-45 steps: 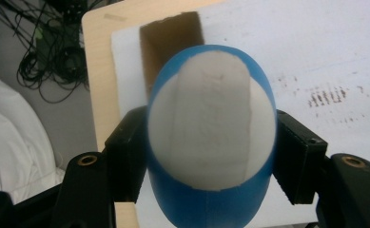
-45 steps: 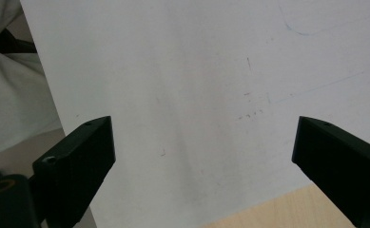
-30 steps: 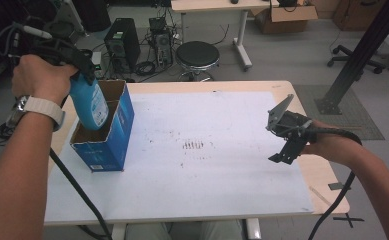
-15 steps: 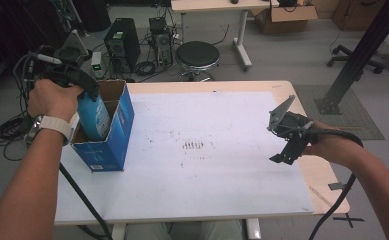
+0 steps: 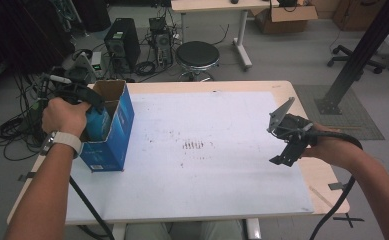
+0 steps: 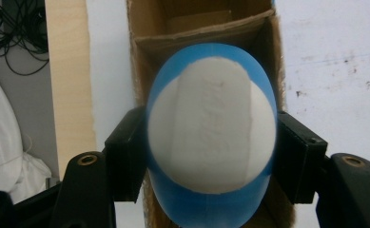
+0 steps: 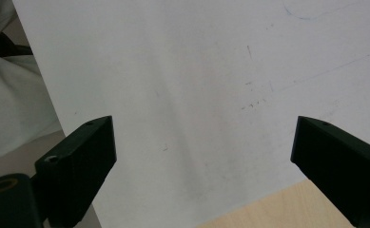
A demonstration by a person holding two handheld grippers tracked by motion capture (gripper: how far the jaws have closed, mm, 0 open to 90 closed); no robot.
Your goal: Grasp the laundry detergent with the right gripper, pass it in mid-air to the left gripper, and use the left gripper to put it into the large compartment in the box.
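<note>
A blue bottle (image 6: 211,137) with a white oval base is clamped between the black jaws of my left gripper (image 6: 211,152). In the high view the bottle (image 5: 98,125) sits partly down inside the open top of a blue cardboard box (image 5: 113,135) at the table's left edge, with my left gripper (image 5: 89,107) above it. The box's brown inside (image 6: 201,23) lies straight beyond the bottle. At the table's right side my right gripper (image 5: 284,150) hovers over the white sheet (image 5: 207,150), open, with nothing between its jaws (image 7: 201,156).
The white sheet covers most of the wooden table (image 5: 327,185). A black stool (image 5: 197,55), computer towers (image 5: 119,42) and cables lie on the floor behind the table. A black metal post (image 5: 362,50) stands at the far right.
My left gripper has come down with the blue bottle, which now sits lower inside the blue box. The right gripper has stayed in place.
</note>
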